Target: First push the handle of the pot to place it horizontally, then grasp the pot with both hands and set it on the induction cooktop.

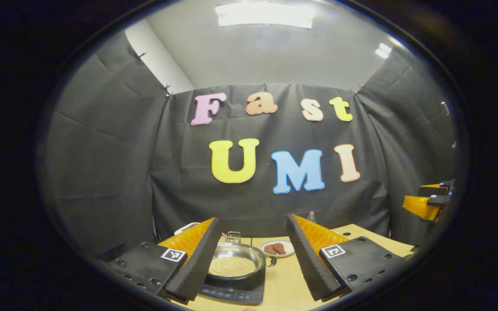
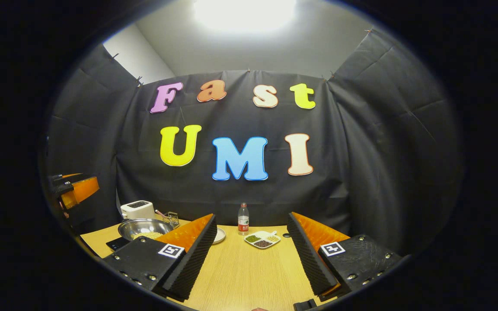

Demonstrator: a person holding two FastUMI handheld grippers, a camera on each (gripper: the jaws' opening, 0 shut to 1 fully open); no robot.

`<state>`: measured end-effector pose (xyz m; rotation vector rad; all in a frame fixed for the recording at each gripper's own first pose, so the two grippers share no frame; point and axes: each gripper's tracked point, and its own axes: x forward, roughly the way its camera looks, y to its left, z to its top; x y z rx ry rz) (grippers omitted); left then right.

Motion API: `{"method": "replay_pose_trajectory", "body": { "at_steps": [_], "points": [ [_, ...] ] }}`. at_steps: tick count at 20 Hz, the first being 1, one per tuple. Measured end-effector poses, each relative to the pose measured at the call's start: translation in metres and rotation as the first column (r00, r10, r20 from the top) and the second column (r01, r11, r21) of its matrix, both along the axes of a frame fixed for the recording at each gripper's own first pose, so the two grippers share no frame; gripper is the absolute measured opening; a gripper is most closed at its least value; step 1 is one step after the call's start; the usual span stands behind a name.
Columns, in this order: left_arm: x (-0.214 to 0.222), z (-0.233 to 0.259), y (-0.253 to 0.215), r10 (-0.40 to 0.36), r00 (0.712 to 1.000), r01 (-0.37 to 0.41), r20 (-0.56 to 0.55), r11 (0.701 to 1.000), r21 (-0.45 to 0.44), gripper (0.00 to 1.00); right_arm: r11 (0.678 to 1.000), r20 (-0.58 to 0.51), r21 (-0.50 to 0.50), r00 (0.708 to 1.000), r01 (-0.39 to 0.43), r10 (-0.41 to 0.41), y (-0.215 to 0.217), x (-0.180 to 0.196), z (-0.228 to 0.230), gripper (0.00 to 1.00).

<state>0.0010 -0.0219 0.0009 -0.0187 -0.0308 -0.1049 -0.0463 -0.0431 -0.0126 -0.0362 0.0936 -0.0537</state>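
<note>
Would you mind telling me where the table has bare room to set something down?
Bare wood lies ahead of the right tool, short of the bottle and divided dish. It is crowded around the pot on the cooktop and the small plate.

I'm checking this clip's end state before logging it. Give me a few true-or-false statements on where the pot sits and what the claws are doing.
1. The round steel pot sits on the black induction cooktop. True.
2. The pot is empty. False: pale grains cover its bottom.
3. The left claw is shut on the pot. False: its fingers stand wide apart, holding nothing.
4. The right claw is open over the bare wooden table. True.
5. A small white plate lies beyond the pot. True.
</note>
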Motion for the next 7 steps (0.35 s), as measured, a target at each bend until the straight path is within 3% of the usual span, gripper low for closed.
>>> {"method": "replay_pose_trajectory", "body": {
  "at_steps": [7],
  "points": [
    [-0.0014,0.0082,0.0026,0.004,1.000,-0.005,0.020,1.000,0.006,0.98,1.000,0.015,-0.004,1.000,-0.004,0.004,0.0009,0.0027,0.0076,0.99]
  ]
}}
